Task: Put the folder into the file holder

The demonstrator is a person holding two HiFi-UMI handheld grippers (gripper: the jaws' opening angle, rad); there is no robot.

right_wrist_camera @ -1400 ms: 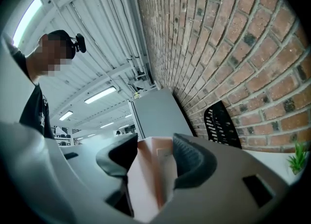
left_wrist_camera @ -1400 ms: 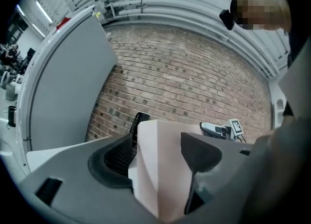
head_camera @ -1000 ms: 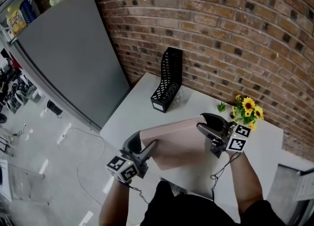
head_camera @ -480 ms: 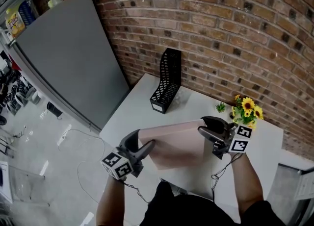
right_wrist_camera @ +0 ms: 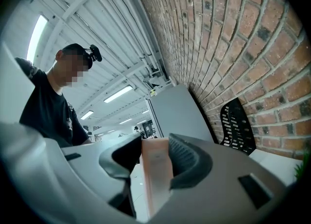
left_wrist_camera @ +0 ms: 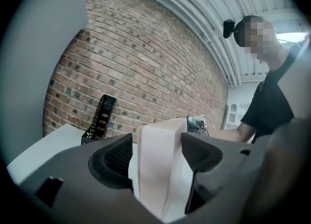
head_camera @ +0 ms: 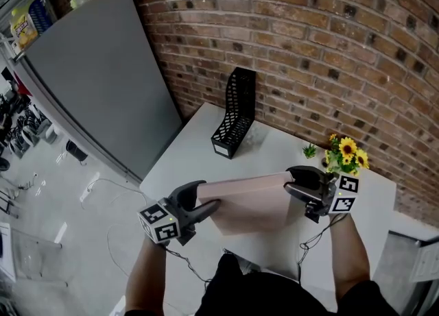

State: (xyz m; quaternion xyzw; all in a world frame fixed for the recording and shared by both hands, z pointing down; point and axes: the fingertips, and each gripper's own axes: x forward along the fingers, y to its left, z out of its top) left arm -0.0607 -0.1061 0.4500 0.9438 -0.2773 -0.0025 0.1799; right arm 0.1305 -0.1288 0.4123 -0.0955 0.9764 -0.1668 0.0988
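Note:
I hold a pale pink folder [head_camera: 250, 201] above the near half of the white table [head_camera: 199, 143], one gripper at each end. My left gripper [head_camera: 209, 195] is shut on its left edge, and the folder [left_wrist_camera: 160, 164] fills the gap between those jaws. On the right edge my right gripper [head_camera: 289, 179] is shut too, its jaws still tightening on the folder [right_wrist_camera: 156, 174]. The black mesh file holder [head_camera: 234, 112] stands upright and empty at the table's far left by the brick wall, also seen as file holder [left_wrist_camera: 99, 118] and file holder [right_wrist_camera: 238, 126].
A small pot of yellow flowers [head_camera: 345, 153] stands at the table's far right, close to my right gripper. A tall grey panel [head_camera: 96, 75] leans left of the table. The brick wall [head_camera: 329, 47] runs right behind the table.
The folder has tipped up from a broad slanted face to a narrower, more edge-on band. The left gripper has slid down and to the left, and the right one a little to the right.

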